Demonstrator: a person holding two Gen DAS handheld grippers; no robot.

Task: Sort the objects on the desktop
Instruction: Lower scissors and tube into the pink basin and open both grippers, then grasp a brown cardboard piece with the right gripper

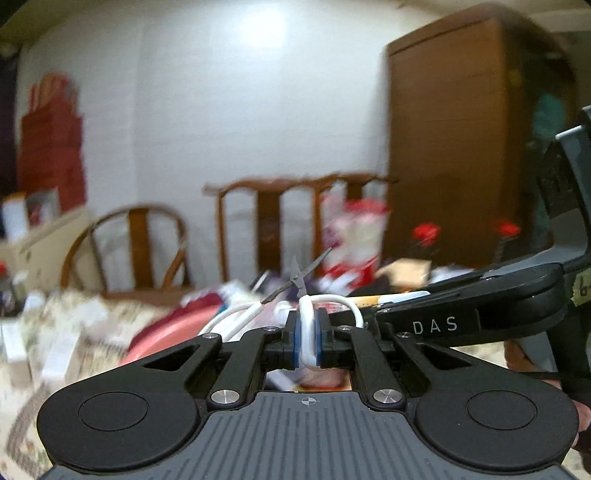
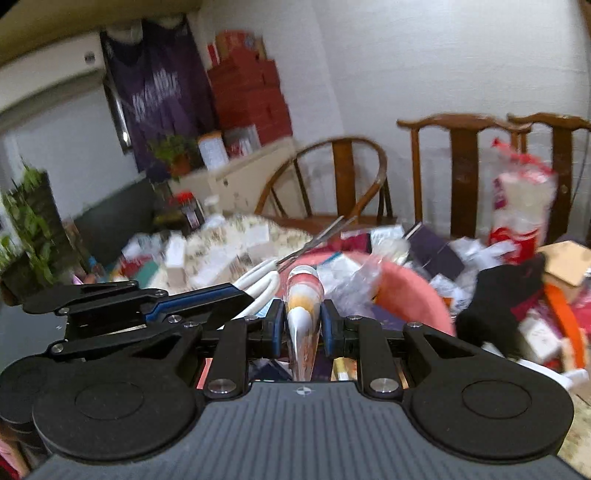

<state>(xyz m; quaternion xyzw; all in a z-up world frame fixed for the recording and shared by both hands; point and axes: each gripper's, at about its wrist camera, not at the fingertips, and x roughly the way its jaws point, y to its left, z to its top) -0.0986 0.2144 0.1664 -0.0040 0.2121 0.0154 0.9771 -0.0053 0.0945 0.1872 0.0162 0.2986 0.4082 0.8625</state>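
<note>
Dim warm indoor light; glare patch on white wall (image 1: 269,26); background motion-blurred; fisheye bending at edges.

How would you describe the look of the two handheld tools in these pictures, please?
Both are matte black, with two round discs, silver screws and a ribbed grey base bearing a small crosshair mark. The left tool and the right tool have blue pads on their fingers. Seen from the left wrist, the right tool's side reads "DAS".

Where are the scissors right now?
The scissors are held up by the left tool, pinched by a white handle loop, blades pointing at the wooden chairs, above the pink tub.
</note>
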